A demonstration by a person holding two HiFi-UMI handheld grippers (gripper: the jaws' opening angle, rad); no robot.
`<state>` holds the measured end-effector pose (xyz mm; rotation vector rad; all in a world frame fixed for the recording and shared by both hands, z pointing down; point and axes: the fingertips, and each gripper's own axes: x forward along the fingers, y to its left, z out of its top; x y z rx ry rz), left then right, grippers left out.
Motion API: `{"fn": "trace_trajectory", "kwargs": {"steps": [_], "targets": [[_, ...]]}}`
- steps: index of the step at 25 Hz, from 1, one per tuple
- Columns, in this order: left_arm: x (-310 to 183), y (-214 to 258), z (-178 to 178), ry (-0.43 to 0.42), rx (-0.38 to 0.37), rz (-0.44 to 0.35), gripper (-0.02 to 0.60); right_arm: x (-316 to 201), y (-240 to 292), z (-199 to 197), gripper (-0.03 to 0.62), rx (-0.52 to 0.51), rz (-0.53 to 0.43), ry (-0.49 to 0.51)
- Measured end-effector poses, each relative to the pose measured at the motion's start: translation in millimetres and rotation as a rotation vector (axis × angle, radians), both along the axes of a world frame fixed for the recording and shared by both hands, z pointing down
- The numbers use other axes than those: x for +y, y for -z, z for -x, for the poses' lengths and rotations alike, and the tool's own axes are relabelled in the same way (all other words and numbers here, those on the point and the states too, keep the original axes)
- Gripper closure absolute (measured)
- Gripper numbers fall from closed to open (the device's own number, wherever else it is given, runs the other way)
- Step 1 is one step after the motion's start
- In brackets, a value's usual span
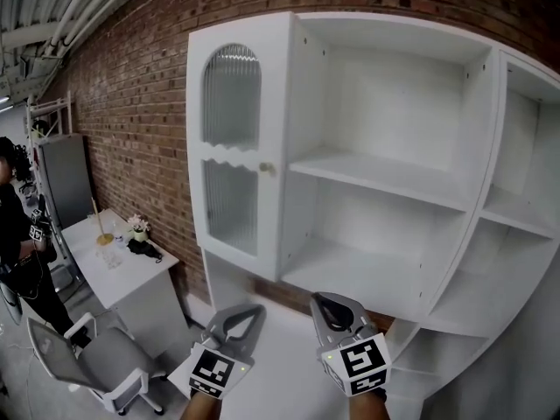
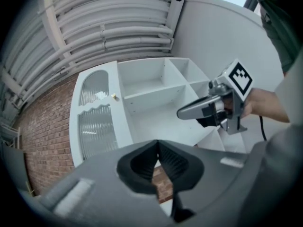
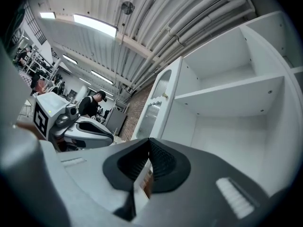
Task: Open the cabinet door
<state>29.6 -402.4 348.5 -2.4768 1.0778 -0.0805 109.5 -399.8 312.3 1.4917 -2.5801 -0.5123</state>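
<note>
Two grippers found low in head view, side by side under the white cabinet (image 1: pixel 394 103) and apart from it. Logged left gripper (image 1: pixel 254 313) with jaws closed tip to tip; checked left gripper view, saw dark ribbed pads (image 2: pixel 175 162) meeting at the tips with nothing between. Logged right gripper (image 1: pixel 324 303) the same: jaws together, gripping nothing, pointed up toward the open shelves (image 1: pixel 376 175). Spotted the right one again in left gripper view, held by a hand (image 2: pixel 260 103).

Found cabinet door (image 1: pixel 232 147) swung out to the left, hinged on the cabinet's left side, standing roughly edge-on to the brick wall (image 1: pixel 122 86). Noted arched ribbed glass panel (image 1: pixel 231 94) up top, second ribbed panel (image 1: pixel 231 208) below, wavy rail between them. Noted small gold knob (image 1: pixel 268 170) on the door's free edge, well above both grippers, neither touching it.

Checked for print: made out only black-and-white square marker patterns, on the left cube (image 1: pixel 216 370) and the right cube (image 1: pixel 363 361). Could not read anything as letters or a brand.

Logged the rest fast: white table (image 1: pixel 122 278) left of the cabinet against the wall, small flower pot (image 1: pixel 138 227) on it, grey chair (image 1: pixel 87 357) in front, grey locker (image 1: pixel 66 178) further back, person in black (image 1: pixel 13 226) at the far left edge.
</note>
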Motion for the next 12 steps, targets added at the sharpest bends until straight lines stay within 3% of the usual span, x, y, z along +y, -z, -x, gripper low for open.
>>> {"fn": "trace_trajectory", "kwargs": {"steps": [12], "targets": [[-42, 4, 20, -0.091, 0.006, -0.009, 0.580, -30, 1, 19, 0.589, 0.011, 0.000, -0.101]]}}
